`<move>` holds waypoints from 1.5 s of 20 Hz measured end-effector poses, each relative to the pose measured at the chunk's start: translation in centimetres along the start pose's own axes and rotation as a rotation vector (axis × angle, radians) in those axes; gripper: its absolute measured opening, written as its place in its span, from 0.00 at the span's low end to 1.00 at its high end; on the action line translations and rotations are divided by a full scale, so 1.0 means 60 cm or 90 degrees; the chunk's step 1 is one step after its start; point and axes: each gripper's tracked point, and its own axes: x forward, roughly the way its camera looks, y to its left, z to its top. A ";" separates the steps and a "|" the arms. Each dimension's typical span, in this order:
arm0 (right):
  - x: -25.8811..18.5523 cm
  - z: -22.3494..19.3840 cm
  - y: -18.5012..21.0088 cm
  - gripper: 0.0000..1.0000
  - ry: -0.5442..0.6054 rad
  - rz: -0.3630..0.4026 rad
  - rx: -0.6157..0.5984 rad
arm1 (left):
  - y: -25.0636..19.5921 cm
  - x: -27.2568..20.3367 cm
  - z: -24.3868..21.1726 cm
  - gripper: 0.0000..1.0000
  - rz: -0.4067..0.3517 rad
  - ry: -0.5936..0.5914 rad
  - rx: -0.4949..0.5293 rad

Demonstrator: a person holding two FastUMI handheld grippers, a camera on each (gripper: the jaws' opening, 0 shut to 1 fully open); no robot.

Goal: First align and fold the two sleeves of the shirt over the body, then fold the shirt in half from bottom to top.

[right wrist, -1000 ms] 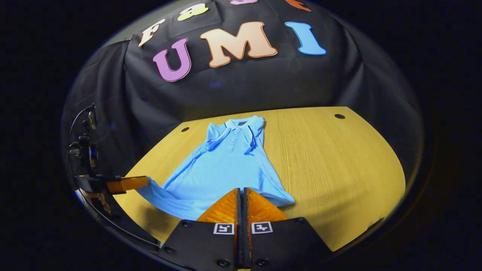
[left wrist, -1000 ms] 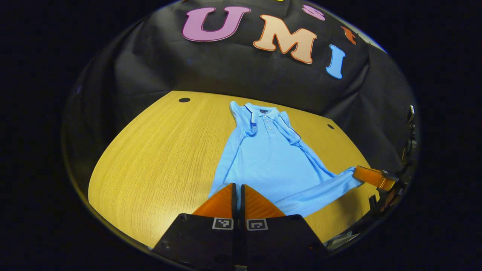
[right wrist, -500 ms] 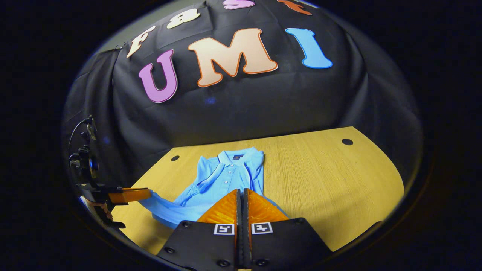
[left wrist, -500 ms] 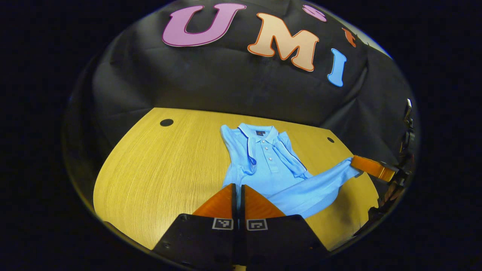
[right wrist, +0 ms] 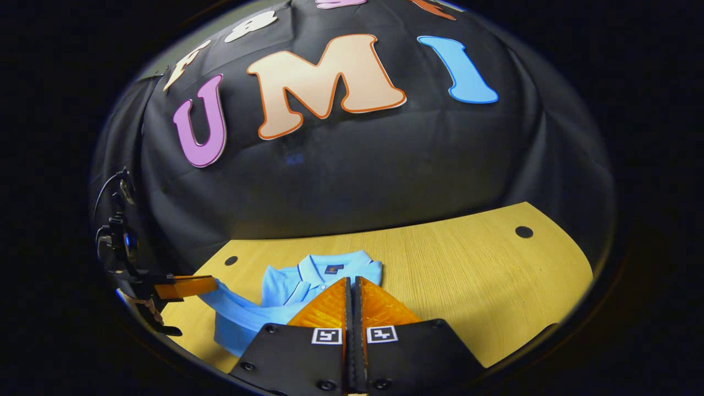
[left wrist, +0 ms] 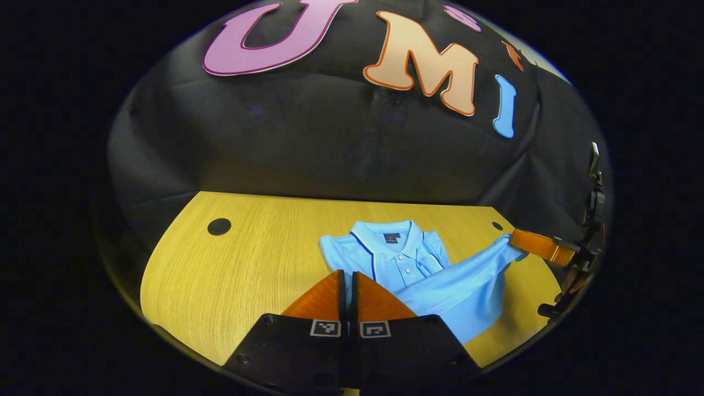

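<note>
A light-blue polo shirt (left wrist: 404, 267) lies on the wooden table (left wrist: 247, 269), collar (left wrist: 391, 237) toward the wall, sleeves folded over the body. Its bottom hem is raised and stretched between the two grippers, hanging over the lower body. In the left gripper view my left gripper (left wrist: 347, 275) is shut on the hem's left corner, and my right gripper (left wrist: 517, 240) pinches the other corner at the right. In the right gripper view the shirt (right wrist: 286, 278) shows below the wall, my right gripper (right wrist: 352, 281) is shut on the hem, and my left gripper (right wrist: 212, 284) grips it at the left.
The table has a round cable hole at the far left (left wrist: 219, 226) and another at the far right (right wrist: 523, 231). Black cloth walls stand close behind the table's far edge. Bare wood (right wrist: 467, 286) spreads to the shirt's right.
Both grippers have carried the hem forward toward the collar. The lower half of the shirt now drapes over the body, and the wall looms closer in both views.
</note>
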 end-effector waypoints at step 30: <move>-0.395 0.122 0.088 0.98 -0.287 -0.008 -0.122 | -0.088 -0.413 0.116 0.95 0.127 -0.349 0.103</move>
